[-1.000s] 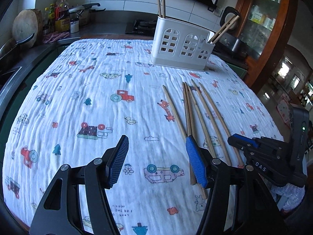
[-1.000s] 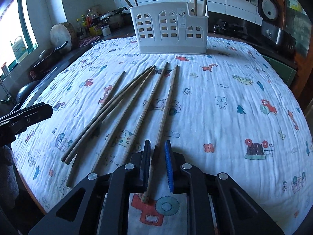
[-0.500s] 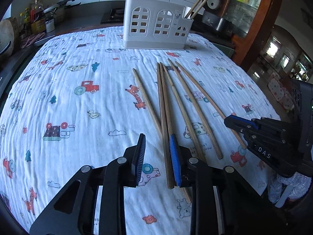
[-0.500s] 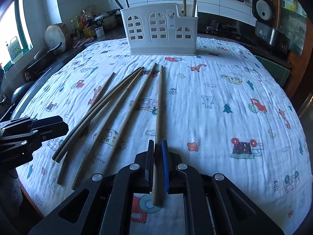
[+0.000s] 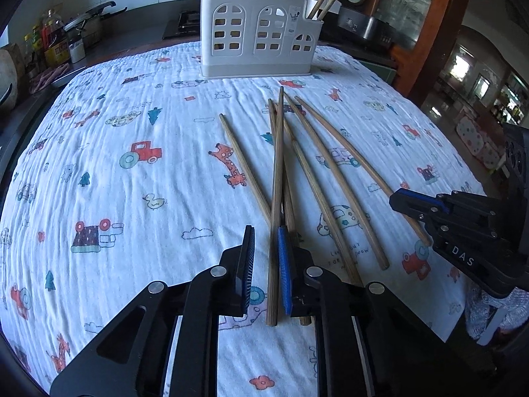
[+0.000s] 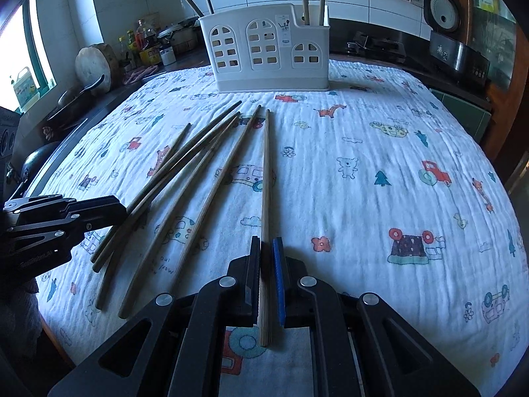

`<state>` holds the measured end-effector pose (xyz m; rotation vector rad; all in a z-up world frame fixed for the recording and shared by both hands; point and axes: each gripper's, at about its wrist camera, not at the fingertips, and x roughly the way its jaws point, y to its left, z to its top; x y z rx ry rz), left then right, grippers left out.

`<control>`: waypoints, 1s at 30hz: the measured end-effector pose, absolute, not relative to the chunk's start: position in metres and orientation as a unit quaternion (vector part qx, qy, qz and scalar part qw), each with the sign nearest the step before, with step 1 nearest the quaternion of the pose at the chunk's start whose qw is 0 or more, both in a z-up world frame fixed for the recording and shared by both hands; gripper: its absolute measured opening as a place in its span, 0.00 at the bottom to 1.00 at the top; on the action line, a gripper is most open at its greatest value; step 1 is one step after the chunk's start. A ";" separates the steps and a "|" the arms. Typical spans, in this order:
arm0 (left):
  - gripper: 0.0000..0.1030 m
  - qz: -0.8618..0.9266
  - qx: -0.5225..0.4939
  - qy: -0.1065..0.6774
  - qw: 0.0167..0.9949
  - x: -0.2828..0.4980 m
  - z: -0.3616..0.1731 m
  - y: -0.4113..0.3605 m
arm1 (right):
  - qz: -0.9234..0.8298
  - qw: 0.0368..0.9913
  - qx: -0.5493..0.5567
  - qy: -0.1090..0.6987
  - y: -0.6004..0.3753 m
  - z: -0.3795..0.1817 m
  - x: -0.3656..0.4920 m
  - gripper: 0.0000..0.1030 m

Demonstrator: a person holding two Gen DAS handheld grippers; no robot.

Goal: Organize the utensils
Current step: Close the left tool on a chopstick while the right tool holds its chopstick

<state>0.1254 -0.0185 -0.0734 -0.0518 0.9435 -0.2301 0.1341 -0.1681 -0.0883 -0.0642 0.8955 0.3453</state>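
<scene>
Right gripper (image 6: pixel 266 284) nearly closed, pinching 1 long brown wooden chopstick (image 6: pixel 265 198) over the printed cloth (image 6: pixel 363 165). Left gripper (image 5: pixel 266 264) slightly open around another chopstick (image 5: pixel 276 182); grip unclear. White caddy (image 6: pixel 267 56) beyond.

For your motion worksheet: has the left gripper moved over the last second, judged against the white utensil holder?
Yes. The left gripper has moved rightward over the chopsticks and closer to the white utensil holder, its fingers narrowing around one chopstick.
</scene>
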 end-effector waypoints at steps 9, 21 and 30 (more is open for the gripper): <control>0.12 -0.114 -0.032 0.455 0.883 0.125 -0.078 -0.021 | 0.167 0.887 -0.031 0.430 -0.168 -0.088 0.132 0.08; 0.06 -0.109 -0.046 0.455 0.882 0.123 -0.084 -0.016 | 0.169 0.889 -0.032 0.425 -0.168 -0.089 0.129 0.08; 0.05 -0.106 -0.049 0.441 0.890 0.120 -0.069 -0.012 | 0.170 0.893 -0.033 0.414 -0.171 -0.081 0.126 0.07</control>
